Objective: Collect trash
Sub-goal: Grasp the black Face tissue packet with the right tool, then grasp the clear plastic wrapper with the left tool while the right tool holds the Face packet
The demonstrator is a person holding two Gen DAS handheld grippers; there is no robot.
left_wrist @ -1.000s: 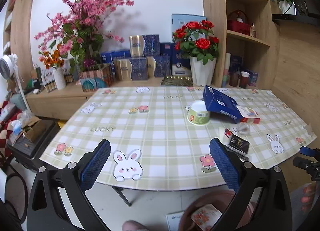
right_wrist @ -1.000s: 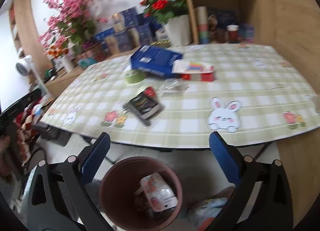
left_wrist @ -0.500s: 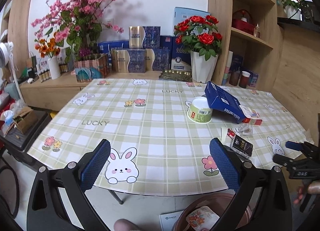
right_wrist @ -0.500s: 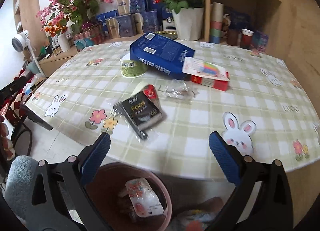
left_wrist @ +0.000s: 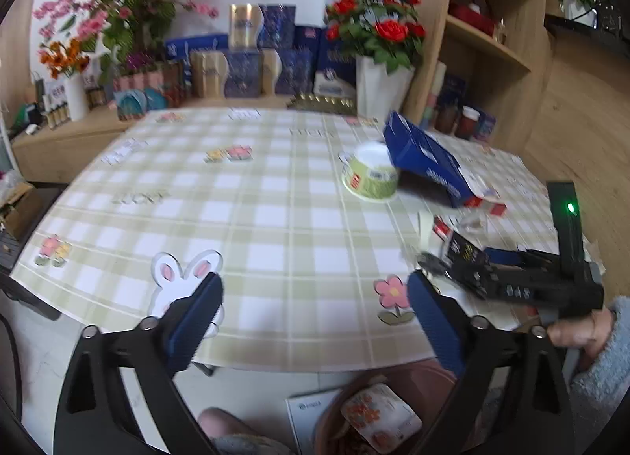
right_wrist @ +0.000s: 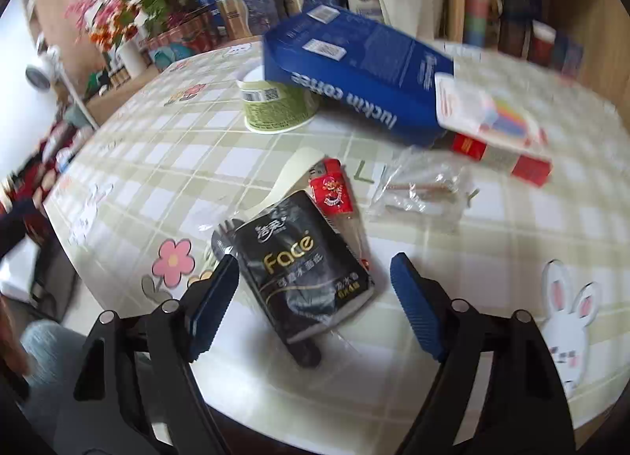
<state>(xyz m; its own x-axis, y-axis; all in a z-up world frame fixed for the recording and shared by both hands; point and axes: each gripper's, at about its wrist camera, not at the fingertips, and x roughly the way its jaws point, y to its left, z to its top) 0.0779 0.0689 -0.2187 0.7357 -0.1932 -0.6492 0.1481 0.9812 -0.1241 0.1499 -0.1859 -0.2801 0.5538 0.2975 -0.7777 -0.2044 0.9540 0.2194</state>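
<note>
Bare tablecloth (left_wrist: pixel 275 218) left of litter

The right gripper (right_wrist: pixel 315 289) has its jaws closing around the black tissue pack (right_wrist: pixel 303 273), not yet touching.

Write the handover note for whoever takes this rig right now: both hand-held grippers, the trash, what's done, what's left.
Right hand-held gripper: jaws closing, astride the black tissue pack near the table edge, pads not yet on it.
Left hand-held gripper: jaws closing on nothing, over the near table edge.
On the table: green cup, blue coffee box leaning on the cup, red-and-white box, clear wrapper, red-tipped wrapper partly under the pack.
Done: one floral packet in the brown bin below the edge.
Left: everything on the table.
</note>
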